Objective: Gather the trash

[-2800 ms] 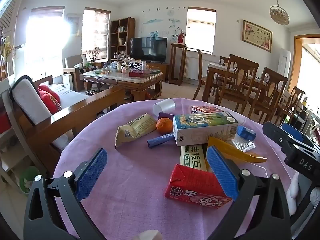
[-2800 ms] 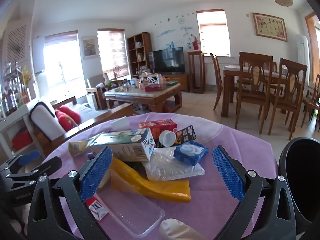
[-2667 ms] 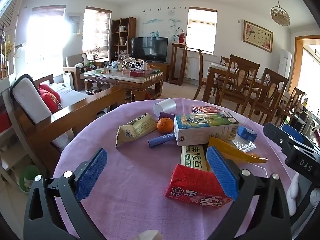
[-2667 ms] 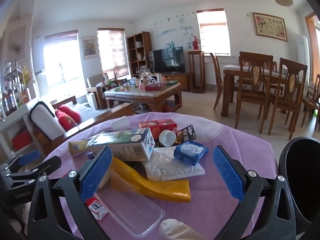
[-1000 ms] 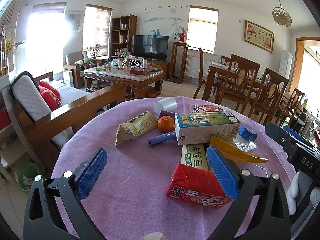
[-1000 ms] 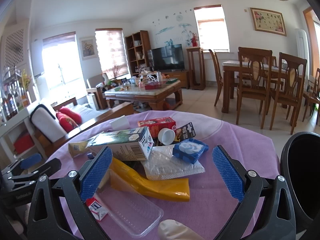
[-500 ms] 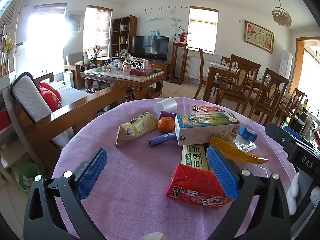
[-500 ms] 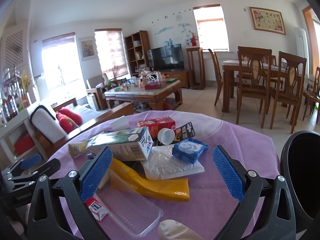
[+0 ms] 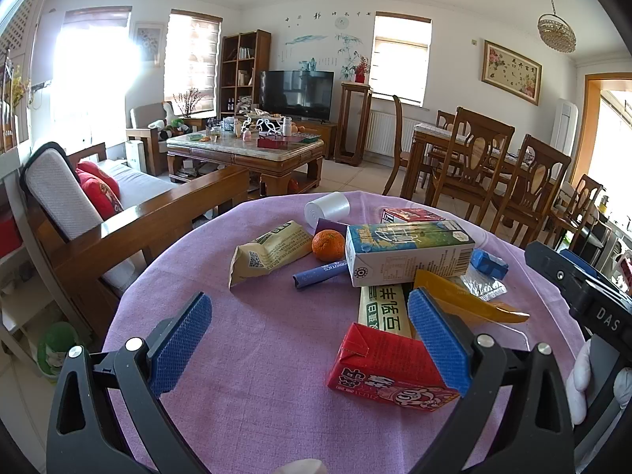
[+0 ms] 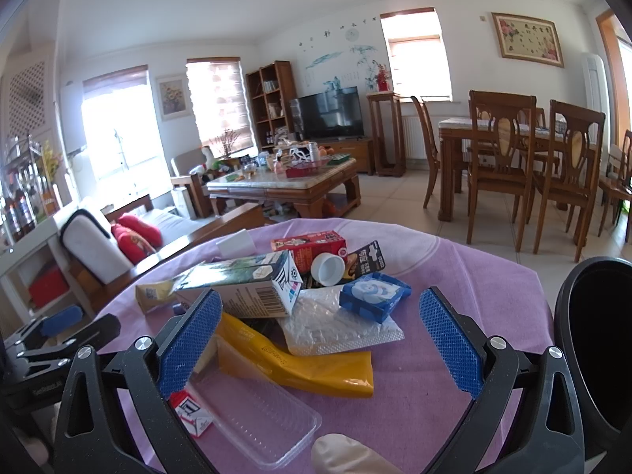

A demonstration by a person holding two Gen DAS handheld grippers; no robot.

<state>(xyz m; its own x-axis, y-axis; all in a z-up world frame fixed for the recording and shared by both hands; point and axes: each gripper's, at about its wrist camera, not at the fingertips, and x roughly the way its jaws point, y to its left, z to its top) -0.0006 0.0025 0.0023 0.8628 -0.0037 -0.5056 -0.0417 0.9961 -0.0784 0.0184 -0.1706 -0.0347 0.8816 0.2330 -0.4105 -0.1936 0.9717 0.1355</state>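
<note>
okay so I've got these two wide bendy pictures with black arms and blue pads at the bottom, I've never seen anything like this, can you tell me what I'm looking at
Those are two hand-held grabbers; a person holds one in each hand, and each carries a fisheye camera looking along its fingers. One picture is from the left gripper, the other from the right gripper. Both are open and hold nothing. Below them is a round table with a purple cloth, strewn with trash: a red juice carton, a large milk carton, an orange, a yellow wrapper and a clear plastic tray. The black bin stands at the right.
</note>
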